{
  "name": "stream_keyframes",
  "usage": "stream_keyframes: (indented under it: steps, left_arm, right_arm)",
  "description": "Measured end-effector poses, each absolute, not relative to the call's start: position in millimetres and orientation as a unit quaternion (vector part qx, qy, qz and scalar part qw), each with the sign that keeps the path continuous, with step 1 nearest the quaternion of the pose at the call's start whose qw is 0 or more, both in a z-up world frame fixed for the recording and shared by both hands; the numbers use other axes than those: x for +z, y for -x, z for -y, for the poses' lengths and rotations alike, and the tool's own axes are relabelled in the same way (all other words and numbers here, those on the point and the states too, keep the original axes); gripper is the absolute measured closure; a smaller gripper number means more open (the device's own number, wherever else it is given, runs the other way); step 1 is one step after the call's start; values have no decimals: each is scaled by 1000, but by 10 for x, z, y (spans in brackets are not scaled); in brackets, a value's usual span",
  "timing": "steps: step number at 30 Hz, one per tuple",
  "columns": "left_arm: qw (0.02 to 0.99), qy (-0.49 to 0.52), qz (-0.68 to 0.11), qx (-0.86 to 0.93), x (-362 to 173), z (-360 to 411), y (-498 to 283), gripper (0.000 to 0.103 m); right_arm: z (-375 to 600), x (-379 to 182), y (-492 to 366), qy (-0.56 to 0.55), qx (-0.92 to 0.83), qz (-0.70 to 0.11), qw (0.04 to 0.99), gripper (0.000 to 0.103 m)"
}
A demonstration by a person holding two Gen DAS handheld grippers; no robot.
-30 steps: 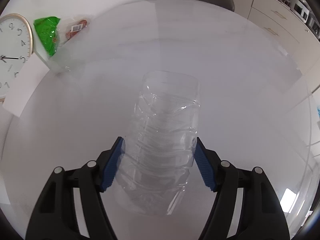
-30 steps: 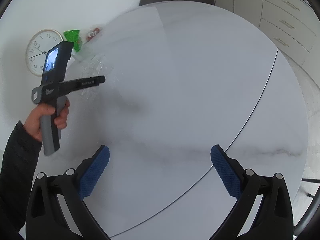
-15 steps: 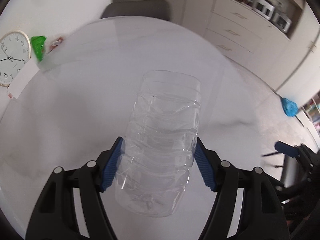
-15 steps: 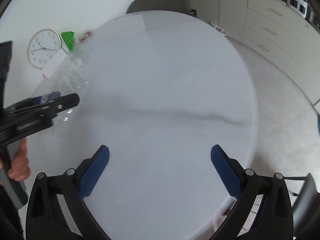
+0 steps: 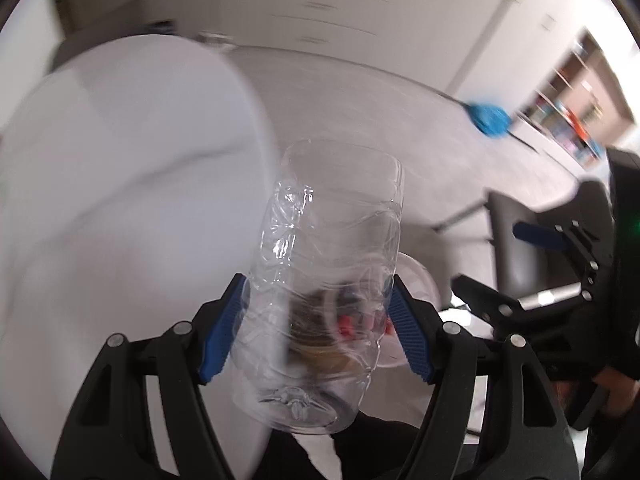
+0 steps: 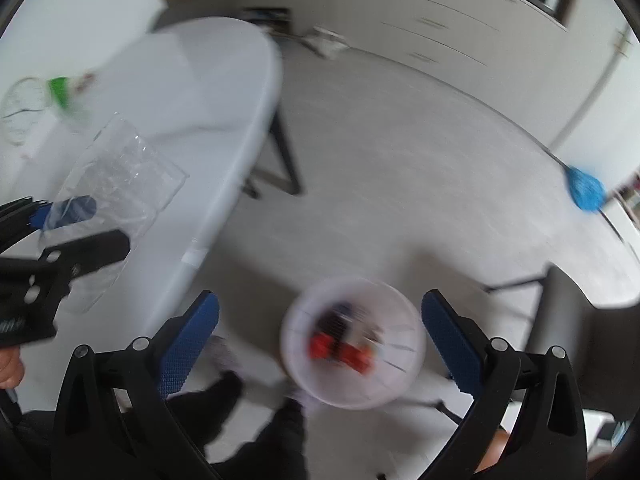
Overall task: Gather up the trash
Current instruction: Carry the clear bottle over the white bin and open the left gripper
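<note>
Left wrist view, nearest first: left claw clenched on clear crushed plastic bottle, blue pads pressed into both sides, bottle carried in the air, off the counter edge. Just below and beyond it, white trash bin on the floor, red scraps inside, seen partly through the bottle. Right wrist view: right claw released, jaws wide, nothing between them, hanging over the same bin. Far left on the counter, green wrapper, blurred, not yet collected. Far right on the floor, blue mop head.

Step in hand, by my reading: dropping the bottle. Do it well: centre bottle over the bin mouth, lower close to the rim, keep right claw clear, then open fully; light bottle may bounce out.
</note>
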State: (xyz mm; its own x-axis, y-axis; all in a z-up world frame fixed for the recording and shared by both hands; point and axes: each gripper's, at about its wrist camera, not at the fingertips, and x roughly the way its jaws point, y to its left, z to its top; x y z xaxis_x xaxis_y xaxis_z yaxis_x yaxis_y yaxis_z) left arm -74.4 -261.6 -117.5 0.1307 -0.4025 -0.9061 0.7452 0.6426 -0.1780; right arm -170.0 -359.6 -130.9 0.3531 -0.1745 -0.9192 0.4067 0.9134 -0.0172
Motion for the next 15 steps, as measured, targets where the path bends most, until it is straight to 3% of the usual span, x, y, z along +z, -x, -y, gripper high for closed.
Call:
stream_keyframes:
  steps: [10,15]
  left_arm:
    - [622,-211,-616,-435,-2248,3615,1420,34]
    - [595,-224,-647,-421,-2574,3755,1636,19]
  right_arm:
    - [4226,-2008,2563,-171,-246,-593,748,3]
    - [4335,-2182,2850,-199,-257,-599,732,3]
